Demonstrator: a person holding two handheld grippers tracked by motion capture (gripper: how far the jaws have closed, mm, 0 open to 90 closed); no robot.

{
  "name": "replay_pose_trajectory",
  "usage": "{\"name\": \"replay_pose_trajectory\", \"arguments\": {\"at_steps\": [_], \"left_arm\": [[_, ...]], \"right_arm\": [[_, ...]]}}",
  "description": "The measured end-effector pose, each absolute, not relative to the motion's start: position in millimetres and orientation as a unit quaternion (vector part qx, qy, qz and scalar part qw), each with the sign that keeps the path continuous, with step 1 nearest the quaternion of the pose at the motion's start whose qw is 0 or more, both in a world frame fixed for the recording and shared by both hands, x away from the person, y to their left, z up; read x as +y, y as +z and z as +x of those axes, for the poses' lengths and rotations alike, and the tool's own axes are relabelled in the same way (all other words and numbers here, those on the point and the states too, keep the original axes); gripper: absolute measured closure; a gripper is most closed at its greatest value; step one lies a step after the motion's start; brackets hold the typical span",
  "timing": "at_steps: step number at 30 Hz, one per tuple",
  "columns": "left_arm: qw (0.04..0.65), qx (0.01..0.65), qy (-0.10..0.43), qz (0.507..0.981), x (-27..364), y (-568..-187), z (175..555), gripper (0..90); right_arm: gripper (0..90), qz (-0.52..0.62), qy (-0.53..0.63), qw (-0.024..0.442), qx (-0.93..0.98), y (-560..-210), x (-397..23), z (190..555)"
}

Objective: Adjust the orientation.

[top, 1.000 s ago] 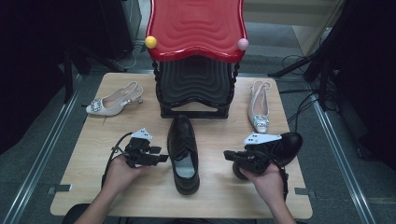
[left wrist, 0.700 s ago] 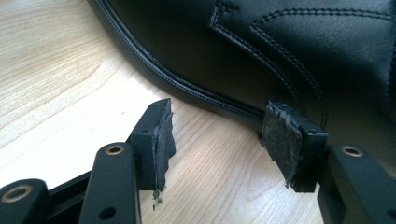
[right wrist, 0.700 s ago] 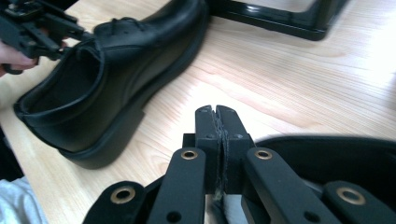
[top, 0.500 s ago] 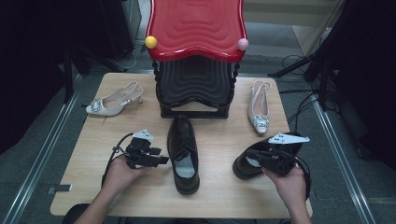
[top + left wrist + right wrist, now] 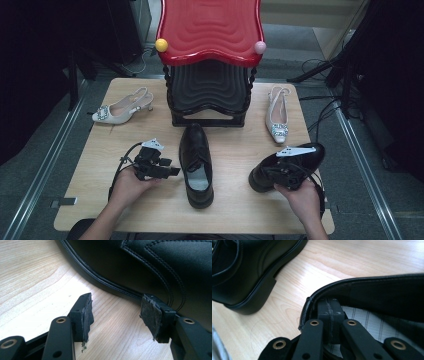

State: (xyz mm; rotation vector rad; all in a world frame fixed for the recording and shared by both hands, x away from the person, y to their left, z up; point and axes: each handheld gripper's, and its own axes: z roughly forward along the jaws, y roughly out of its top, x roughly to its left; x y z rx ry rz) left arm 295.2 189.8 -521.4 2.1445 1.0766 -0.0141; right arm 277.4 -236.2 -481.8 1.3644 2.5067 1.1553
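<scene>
The right gripper (image 5: 274, 175), closed on the right black shoe (image 5: 295, 162) collar, has carried it rightward; left gripper (image 5: 167, 171) stays open beside the middle shoe (image 5: 196, 162).

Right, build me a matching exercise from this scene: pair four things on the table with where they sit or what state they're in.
Things:
1. Black leather dress shoe with grey insole
2. Black leather lace-up shoe
3. Beige slingback heel with jewelled buckle
4. Left gripper

States:
A. Table's far left
B. Open, beside a shoe
C. Gripped by the right gripper
D. Flat at table centre

Pairs: 1-D, 2-C, 3-A, 4-B
</scene>
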Motion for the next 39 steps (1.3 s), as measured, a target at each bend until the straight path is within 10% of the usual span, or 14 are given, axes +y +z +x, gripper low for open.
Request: {"name": "replay_pose_trajectory", "arguments": {"at_steps": [39], "left_arm": [[0.363, 0.438, 0.001, 0.822, 203, -524, 286, 42.5]], "right_arm": [[90.0, 0.328, 0.39, -0.082, 0.856, -489, -156, 266]]}}
